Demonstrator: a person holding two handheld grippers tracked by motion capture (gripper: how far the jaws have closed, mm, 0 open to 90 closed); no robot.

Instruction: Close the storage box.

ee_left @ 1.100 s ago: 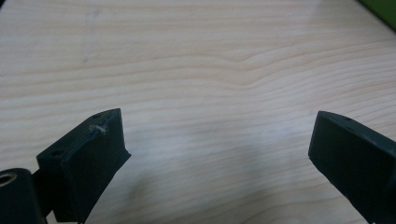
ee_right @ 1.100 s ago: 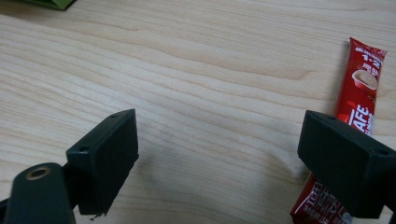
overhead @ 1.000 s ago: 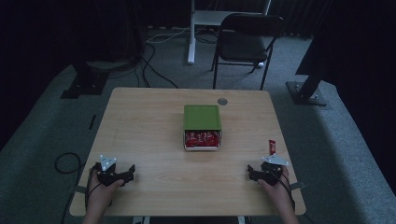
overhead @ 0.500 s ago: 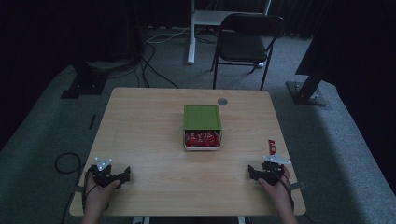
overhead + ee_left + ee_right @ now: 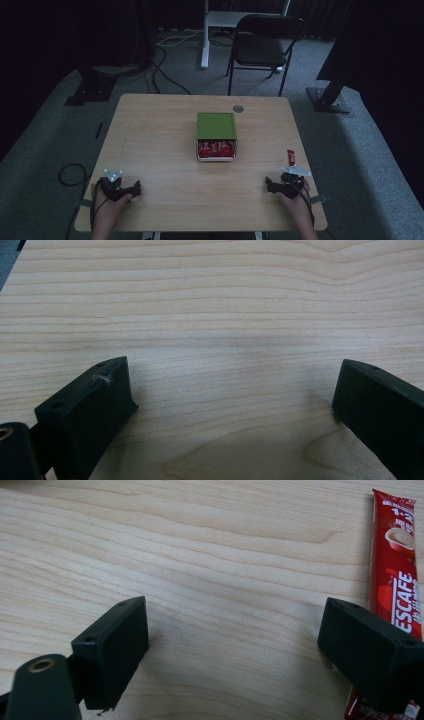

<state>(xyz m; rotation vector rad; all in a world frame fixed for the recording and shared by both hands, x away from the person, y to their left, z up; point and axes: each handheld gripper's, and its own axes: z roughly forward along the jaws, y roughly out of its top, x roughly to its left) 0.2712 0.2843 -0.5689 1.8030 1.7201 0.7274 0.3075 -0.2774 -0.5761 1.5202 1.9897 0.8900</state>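
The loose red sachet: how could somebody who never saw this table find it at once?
Start from the wooden table and go to its near right part, beside the right gripper. The red stick sachet lies flat there, alone on bare wood, while the other red packets sit in the green-lidded box mid-table.

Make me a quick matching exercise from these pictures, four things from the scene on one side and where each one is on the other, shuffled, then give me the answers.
Things:
1. green box
2. loose coffee stick
3. grey disc
4. chair

Places:
A. on the floor beyond the table
B. middle of the table
C. near the table's far edge
D. on the table beside the right gripper

Pairs: 1-B, 2-D, 3-C, 4-A
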